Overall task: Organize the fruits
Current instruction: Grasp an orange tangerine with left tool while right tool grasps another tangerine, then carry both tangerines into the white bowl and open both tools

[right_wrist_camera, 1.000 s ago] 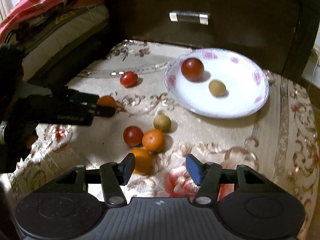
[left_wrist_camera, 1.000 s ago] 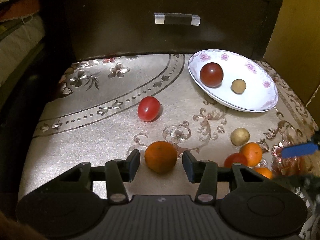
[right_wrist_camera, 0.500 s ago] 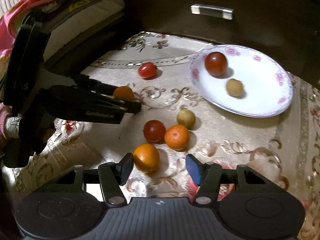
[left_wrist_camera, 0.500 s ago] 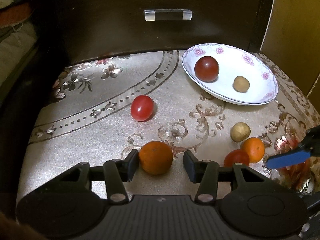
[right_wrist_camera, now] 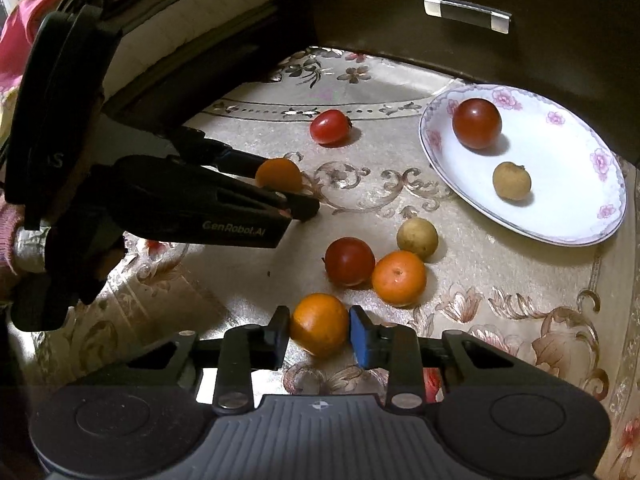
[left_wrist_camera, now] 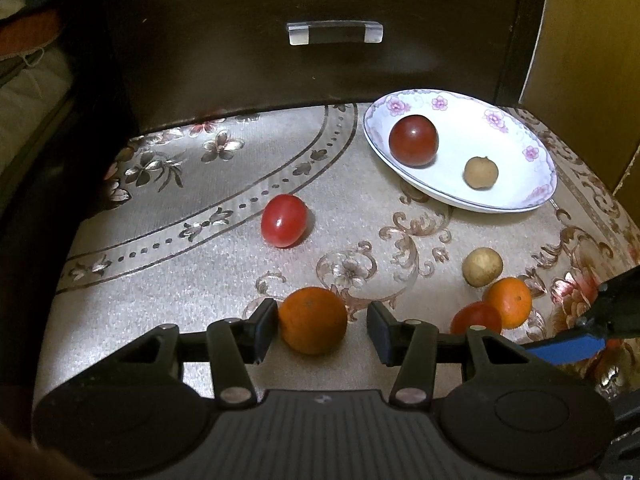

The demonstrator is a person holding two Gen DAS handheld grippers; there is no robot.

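Observation:
A white flowered plate (left_wrist_camera: 520,196) (right_wrist_camera: 576,216) holds a dark red tomato (left_wrist_camera: 413,140) and a small brown longan (left_wrist_camera: 481,173). My left gripper (left_wrist_camera: 322,326) is open around an orange (left_wrist_camera: 313,320) on the cloth; its left finger touches the fruit, the right stands apart. My right gripper (right_wrist_camera: 319,334) is shut on another orange (right_wrist_camera: 319,323) that rests on the cloth. Loose on the cloth are a red tomato (left_wrist_camera: 284,221), a longan (right_wrist_camera: 417,237), a dark tomato (right_wrist_camera: 349,261) and a third orange (right_wrist_camera: 399,278).
A dark drawer front with a clear handle (left_wrist_camera: 335,33) stands behind the patterned cloth (left_wrist_camera: 200,248). A yellow-brown panel (left_wrist_camera: 588,60) rises at the right. Bedding (right_wrist_camera: 120,8) lies to the left past the table edge.
My right gripper has moved forward and closed its fingers onto the nearest orange. My left gripper has edged closer around its orange, with its fingers still apart.

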